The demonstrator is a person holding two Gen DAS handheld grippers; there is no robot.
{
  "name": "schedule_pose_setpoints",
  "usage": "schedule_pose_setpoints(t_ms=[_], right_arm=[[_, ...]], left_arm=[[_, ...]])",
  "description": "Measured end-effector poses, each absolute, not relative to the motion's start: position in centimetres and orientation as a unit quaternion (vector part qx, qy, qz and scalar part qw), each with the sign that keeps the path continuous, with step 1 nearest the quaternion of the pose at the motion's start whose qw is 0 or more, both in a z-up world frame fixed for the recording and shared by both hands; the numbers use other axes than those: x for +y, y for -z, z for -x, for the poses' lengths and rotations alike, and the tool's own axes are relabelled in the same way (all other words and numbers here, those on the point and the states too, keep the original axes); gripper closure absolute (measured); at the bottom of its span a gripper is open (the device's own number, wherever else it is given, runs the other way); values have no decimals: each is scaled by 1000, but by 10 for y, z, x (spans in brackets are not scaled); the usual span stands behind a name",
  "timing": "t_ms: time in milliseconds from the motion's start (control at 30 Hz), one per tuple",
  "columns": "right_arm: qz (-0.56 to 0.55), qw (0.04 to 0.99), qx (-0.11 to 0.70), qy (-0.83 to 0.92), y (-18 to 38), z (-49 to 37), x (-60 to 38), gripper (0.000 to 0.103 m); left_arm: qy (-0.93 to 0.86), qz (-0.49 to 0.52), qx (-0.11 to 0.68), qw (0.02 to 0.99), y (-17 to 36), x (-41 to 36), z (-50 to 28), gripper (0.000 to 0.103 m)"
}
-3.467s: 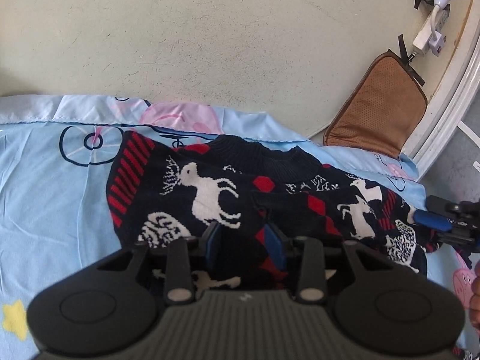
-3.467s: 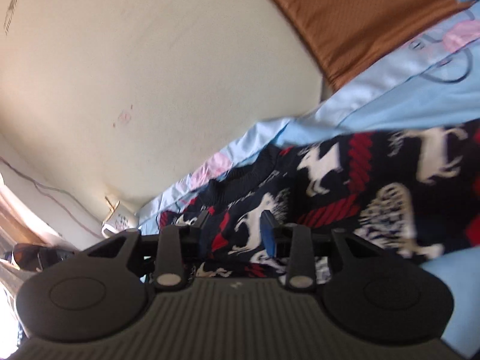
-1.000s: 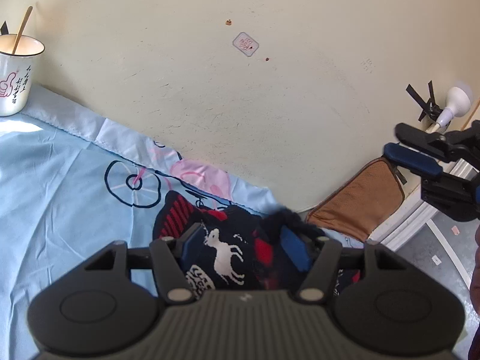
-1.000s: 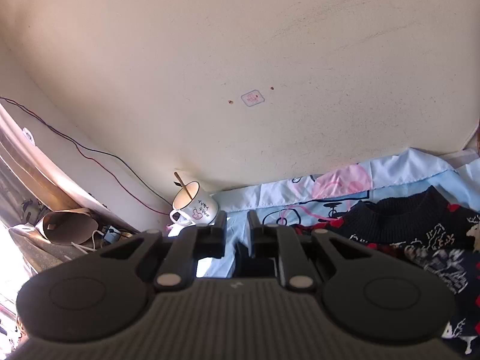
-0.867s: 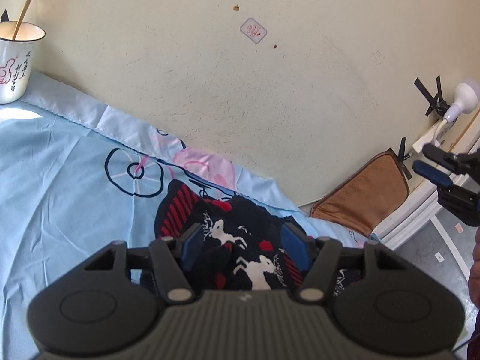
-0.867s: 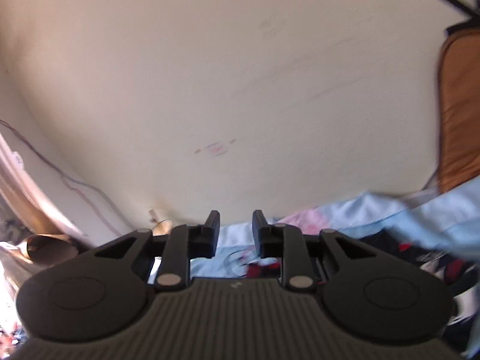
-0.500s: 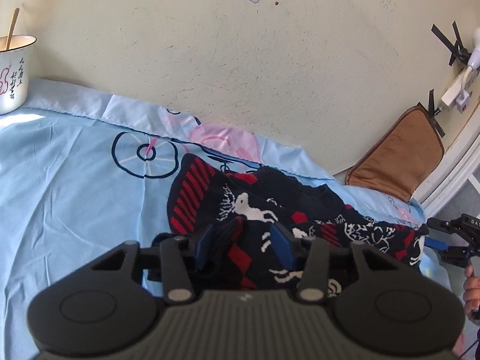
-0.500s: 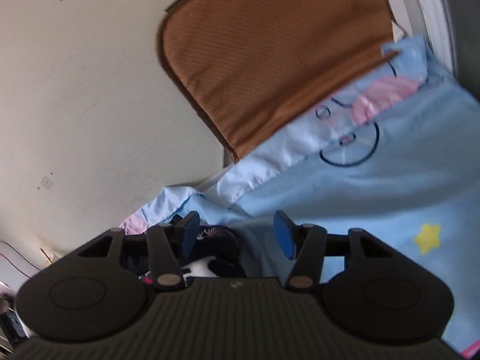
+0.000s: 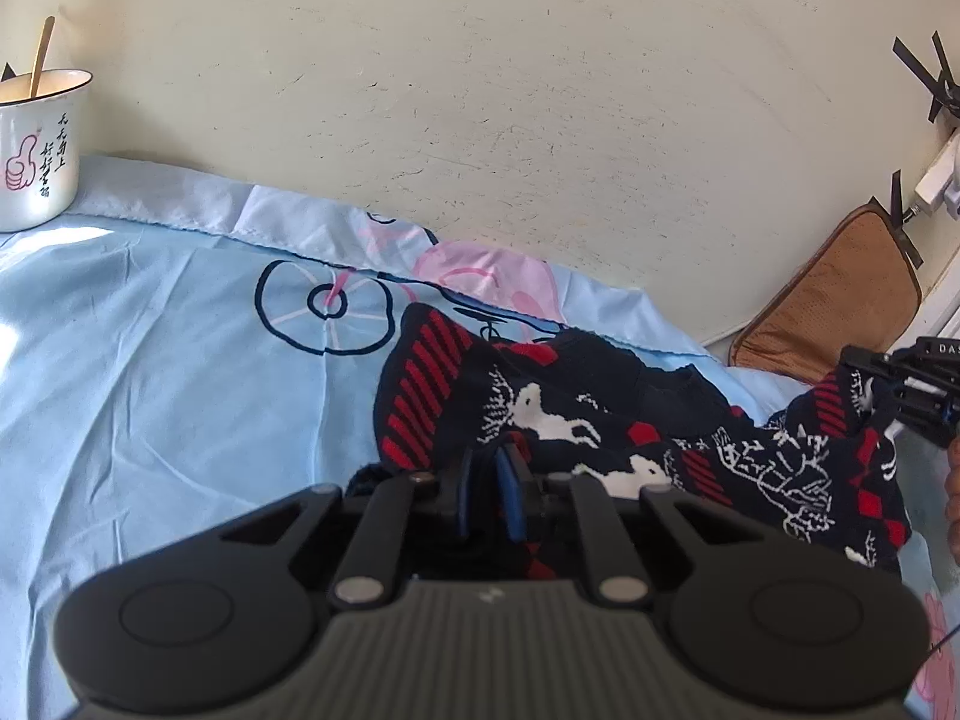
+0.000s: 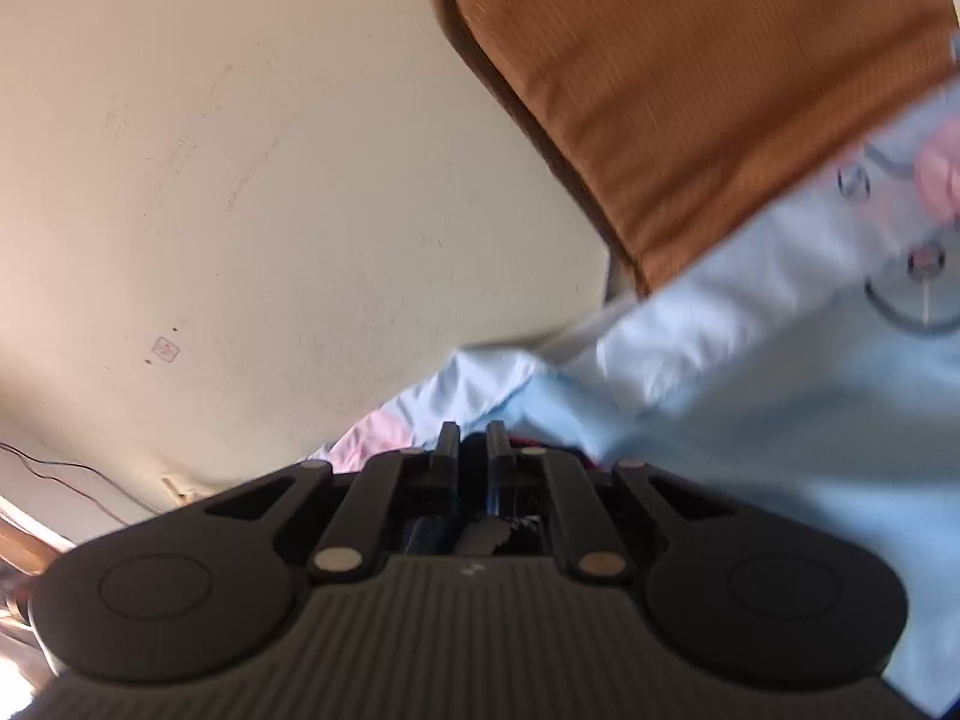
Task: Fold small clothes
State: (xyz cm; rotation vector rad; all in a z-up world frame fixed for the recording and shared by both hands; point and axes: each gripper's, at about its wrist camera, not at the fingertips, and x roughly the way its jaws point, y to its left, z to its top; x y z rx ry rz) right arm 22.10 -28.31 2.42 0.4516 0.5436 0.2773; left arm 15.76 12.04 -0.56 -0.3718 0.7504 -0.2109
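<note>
Left wrist view: item, one small knit sweater [image 9: 600, 414], navy with red bars and white deer, lying rumpled on the blue sheet [image 9: 150, 360] at centre to right of frame; I judge it soft, light and floppy, best taken at edges or cuffs. My left tool [image 9: 487, 495] has just closed on a near fold, and the right tool [image 9: 900, 390] at right edge pinches the far sleeve end. Right wrist view: blurred; right tool [image 10: 474, 456] shut, dark knit between its fingers, lower centre.
</note>
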Motion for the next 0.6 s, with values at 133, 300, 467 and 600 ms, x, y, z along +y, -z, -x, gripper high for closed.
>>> schedule_pose_setpoints(t_ms=[133, 300, 467, 600], right_arm=[[61, 970, 235, 25, -8, -235, -250, 100], [-147, 957, 246, -45, 0, -209, -316, 91], [-235, 939, 235, -88, 14, -168, -346, 50], [-244, 930, 250, -112, 29, -155, -343, 52]], left_arm=[[98, 185, 365, 907, 5, 123, -157, 95], [86, 196, 360, 908, -3, 130, -154, 92], [63, 222, 351, 908, -9, 147, -151, 47], [52, 245, 365, 897, 0, 154, -157, 33]])
